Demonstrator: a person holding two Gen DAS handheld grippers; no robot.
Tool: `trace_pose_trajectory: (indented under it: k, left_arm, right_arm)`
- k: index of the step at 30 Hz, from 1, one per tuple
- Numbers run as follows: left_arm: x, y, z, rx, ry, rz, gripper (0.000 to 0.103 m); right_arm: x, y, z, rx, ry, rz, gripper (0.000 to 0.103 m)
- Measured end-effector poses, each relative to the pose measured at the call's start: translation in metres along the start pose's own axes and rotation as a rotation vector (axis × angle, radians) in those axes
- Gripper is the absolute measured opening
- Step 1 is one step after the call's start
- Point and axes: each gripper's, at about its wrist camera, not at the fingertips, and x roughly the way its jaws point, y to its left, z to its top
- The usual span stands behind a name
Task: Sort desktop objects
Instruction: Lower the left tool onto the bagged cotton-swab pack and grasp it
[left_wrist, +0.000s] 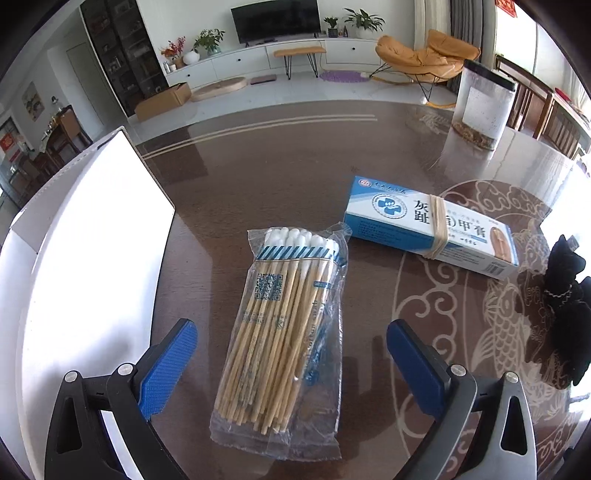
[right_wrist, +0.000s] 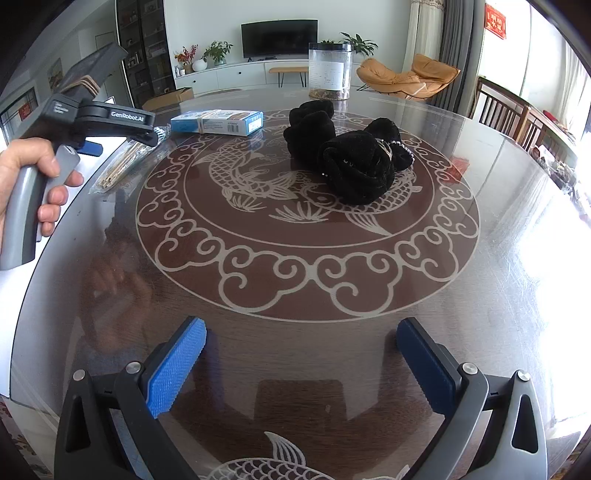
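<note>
My left gripper (left_wrist: 291, 363) stood wide open over the cotton swab bag (left_wrist: 286, 328), which lay between its fingers on the bench (left_wrist: 258, 173). I feared the slippery plastic might slide out. My right gripper (right_wrist: 301, 363) was open, holding nothing.

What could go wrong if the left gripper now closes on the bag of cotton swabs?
The left gripper is open around the bag of cotton swabs. The loose, slippery plastic may slide on the glossy table, so the jaws could pinch only film. The wooden sticks might also bend or snap if squeezed across. The white box stands close on the left and could be bumped.
</note>
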Motion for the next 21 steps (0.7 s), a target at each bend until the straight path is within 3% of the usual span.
trace_pose_trajectory:
  k: [2,6,10,11,12,15,21]
  left_arm:
    - [0.011,0.004,0.003,-0.004,0.014,-0.011,0.103]
    - [0.021,0.019,0.006,-0.107,0.032,-0.115,0.103]
    - [0.017,0.016,0.003,-0.077,0.026,-0.114,0.102]
    - [0.012,0.015,0.001,-0.078,-0.002,-0.113,0.086]
    - [0.006,0.014,-0.002,-0.079,-0.038,-0.110,0.059]
    - [-0.004,0.007,-0.008,-0.081,-0.066,-0.090,0.041]
    - [-0.026,-0.003,-0.047,-0.086,-0.111,-0.084,0.040]
  right_arm:
    - [0.000,0.000,0.000,0.000,0.000,0.000,0.103]
    - [0.000,0.000,0.000,0.000,0.000,0.000,0.103]
    - [0.000,0.000,0.000,0.000,0.000,0.000,0.103]
    - [0.000,-0.001,0.000,0.000,0.000,0.000,0.103]
    - [0.000,-0.001,0.000,0.000,0.000,0.000,0.103]
    - [0.000,0.000,0.000,0.000,0.000,0.000,0.103]
    - [0.001,-0.001,0.000,0.000,0.000,0.000,0.103]
